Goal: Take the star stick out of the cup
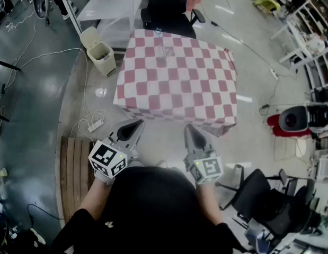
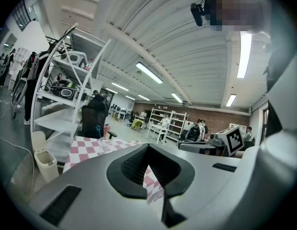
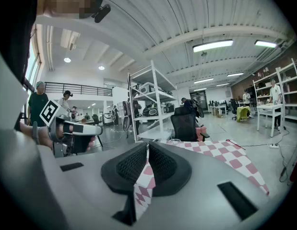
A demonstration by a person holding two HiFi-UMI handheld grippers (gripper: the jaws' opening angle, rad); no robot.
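A clear cup stands near the far edge of the table, which has a red-and-white checked cloth. A thin stick with a small blue star rises out of the cup. The star shows faintly in the left gripper view against a black chair. My left gripper and my right gripper are held close to my body, short of the table's near edge. Both have their jaws together with nothing between them. Both are far from the cup.
A black office chair stands behind the table. A white bin and white shelving are at the far left. Cables and a power strip lie on the floor beside a wooden pallet. Another black chair stands at the right.
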